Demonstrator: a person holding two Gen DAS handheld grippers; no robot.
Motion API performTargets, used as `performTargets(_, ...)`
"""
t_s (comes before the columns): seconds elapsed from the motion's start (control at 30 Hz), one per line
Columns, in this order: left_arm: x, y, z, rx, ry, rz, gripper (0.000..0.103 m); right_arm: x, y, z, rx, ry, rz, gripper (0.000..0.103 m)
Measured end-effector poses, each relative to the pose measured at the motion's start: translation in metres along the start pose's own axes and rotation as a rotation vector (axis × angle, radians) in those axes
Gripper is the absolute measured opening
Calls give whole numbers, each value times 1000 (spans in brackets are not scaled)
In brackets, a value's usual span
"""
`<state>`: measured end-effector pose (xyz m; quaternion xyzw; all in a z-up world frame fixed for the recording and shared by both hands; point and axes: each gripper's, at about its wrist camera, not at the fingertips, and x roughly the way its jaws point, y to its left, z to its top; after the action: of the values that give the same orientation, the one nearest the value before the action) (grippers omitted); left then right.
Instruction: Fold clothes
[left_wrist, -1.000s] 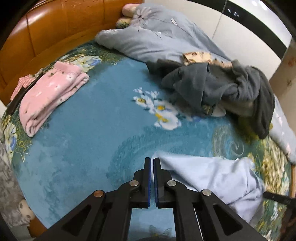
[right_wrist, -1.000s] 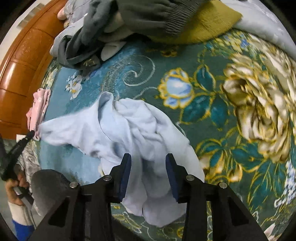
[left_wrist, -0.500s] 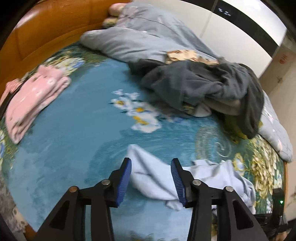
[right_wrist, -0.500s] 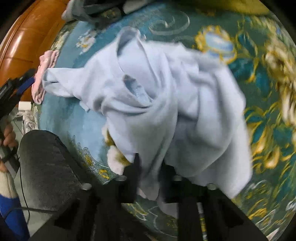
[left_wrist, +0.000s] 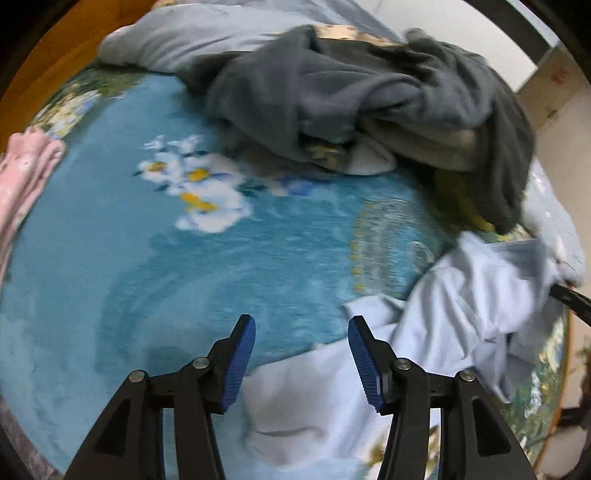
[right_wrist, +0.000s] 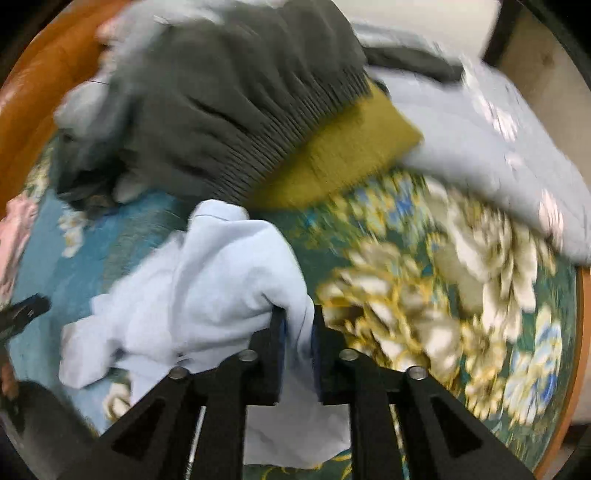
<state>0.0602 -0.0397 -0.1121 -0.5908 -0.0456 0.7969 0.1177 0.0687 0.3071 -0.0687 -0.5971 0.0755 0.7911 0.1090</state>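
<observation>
Clearly the folding is at an early stage; the crumpled pale-blue cotton garment (right_wrist: 207, 280) lies bunched on the teal floral bedspread (left_wrist: 184, 266), nothing on it yet laid flat or creased. The right hand-held gripper (right_wrist: 297, 325) has its fingers pinched on a fold of that garment, cloth showing between them; the left hand-held gripper (left_wrist: 301, 354) stands wide apart with nothing between its blue ribbed pads (left_wrist: 240, 365), a loose edge of the same garment just beneath and beside it. One folded pink patterned garment (left_wrist: 22, 177) rests at the far left edge of the bed, judged to be finished work; a heap of dark grey knitted clothing (left_wrist: 369, 96) mixed with a mustard-yellow piece (right_wrist: 343, 151) sits well apart toward the pale grey quilt (left_wrist: 192, 33), apparently still to be folded. No basket, drawer or other container shows in either view; the clothes lie straight on the bed.
</observation>
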Motion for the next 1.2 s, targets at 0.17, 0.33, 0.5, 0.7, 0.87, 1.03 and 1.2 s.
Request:
performTargets(0.17, 19, -29, 2, 36, 35, -33, 56, -16, -10, -13, 115, -50, 33, 51)
performTargets(0.33, 33, -47, -8, 31, 66, -91, 56, -6, 26, -16, 54, -20, 183, 51)
performTargets(0.5, 28, -40, -17, -34, 81, -132, 57, 28, 44, -13, 5, 16, 122, 49)
performTargets(0.7, 24, -37, -12, -50, 63, -150, 67, 17, -15, -14, 165, -42, 92, 3)
performTargets(0.87, 46, -59, 0, 1, 91, -175, 67, -6, -69, -23, 207, -92, -23, 3)
performTargets(1.03, 67, -66, 11, -47, 116, -251, 67, -1, -113, -48, 273, -52, -127, 3)
performTargets(1.2, 71, -85, 18, 45, 113, -286, 67, 7, -130, -63, 270, -25, -198, 3)
